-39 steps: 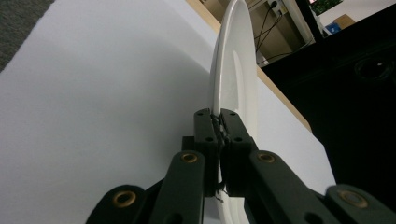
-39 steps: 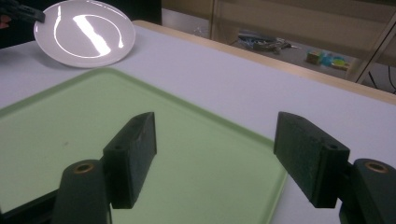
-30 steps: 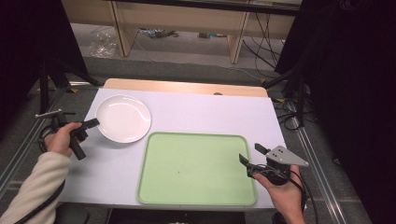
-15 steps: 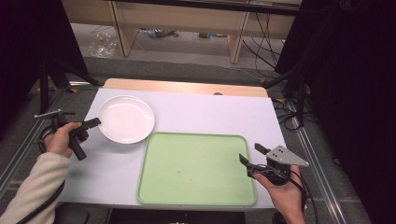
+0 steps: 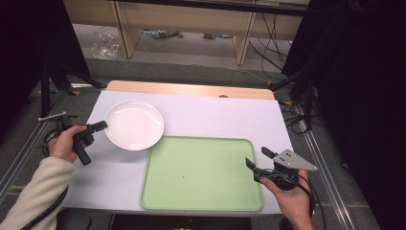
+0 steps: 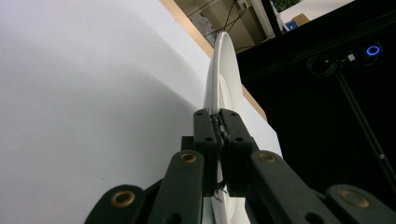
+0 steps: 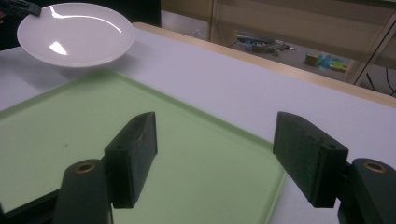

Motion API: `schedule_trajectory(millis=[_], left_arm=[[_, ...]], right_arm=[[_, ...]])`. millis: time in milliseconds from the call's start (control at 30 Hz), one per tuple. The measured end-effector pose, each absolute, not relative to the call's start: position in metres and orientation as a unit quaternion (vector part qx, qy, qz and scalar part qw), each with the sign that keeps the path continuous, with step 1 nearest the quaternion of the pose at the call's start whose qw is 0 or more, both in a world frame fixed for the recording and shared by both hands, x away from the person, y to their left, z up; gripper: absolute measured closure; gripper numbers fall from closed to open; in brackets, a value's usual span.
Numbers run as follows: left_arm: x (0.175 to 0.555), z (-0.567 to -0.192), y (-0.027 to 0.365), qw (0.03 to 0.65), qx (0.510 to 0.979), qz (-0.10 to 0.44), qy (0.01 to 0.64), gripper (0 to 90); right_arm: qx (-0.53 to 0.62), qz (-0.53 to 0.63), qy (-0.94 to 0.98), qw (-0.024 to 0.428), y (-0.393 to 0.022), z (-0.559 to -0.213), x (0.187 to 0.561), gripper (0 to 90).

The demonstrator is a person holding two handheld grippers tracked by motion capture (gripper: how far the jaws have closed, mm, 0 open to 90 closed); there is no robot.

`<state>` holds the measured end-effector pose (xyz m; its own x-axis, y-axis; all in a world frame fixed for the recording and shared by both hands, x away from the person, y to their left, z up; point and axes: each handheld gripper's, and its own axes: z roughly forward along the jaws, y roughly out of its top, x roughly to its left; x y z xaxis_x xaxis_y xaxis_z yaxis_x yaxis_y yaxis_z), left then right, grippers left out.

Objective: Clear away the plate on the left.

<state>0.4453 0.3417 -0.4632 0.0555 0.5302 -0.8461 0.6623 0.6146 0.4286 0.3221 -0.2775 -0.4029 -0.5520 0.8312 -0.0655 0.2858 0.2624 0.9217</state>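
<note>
Green tray [image 5: 201, 173] lies nearest me, flat on the counter [image 5: 220, 115], its long axis running left to right across my side. My right hand-held gripper [image 5: 259, 161] sits at the tray's right near corner with its jaws spread wide and nothing between them; in the right gripper view [image 7: 215, 154] they frame bare tray surface.

Farther off and to the left, my left hand-held gripper [image 5: 101, 125] pinches the plate [image 5: 134, 124] by its left rim. The left gripper view shows the jaws pressed tight on that thin white edge [image 6: 218, 128], with the plate [image 6: 224, 74] running away from the pads. The plate hangs just beyond the tray's far left corner, its near right edge about over the tray's rim, and from the right gripper view it looks lifted clear of the counter, with a shadow below it [image 7: 74, 32].

So the tray lies toward me and to the right of the plate. I judge the left hand carries the load, and the coming move is a short carry along that diagonal to set the plate on the tray.
</note>
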Motion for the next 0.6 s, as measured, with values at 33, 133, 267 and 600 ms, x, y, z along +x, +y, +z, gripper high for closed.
schedule_trajectory(millis=[33, 133, 267, 600], left_arm=[[0.446, -0.464, 0.341, 0.595, 0.432, -0.065, 0.675, 86.0], [0.445, -0.462, 0.339, 0.581, 0.443, -0.061, 0.680, 86.0], [0.444, -0.460, 0.333, 0.587, 0.438, -0.065, 0.677, 85.8], [0.441, -0.456, 0.318, 0.584, 0.455, -0.078, 0.668, 85.9]], right_arm=[[0.382, 0.476, 0.742, 0.278, -0.277, -0.403, 0.321, 31.4], [0.382, 0.476, 0.741, 0.278, -0.277, -0.403, 0.321, 31.5], [0.382, 0.476, 0.742, 0.278, -0.277, -0.403, 0.321, 31.5], [0.382, 0.477, 0.741, 0.277, -0.277, -0.403, 0.321, 31.6]])
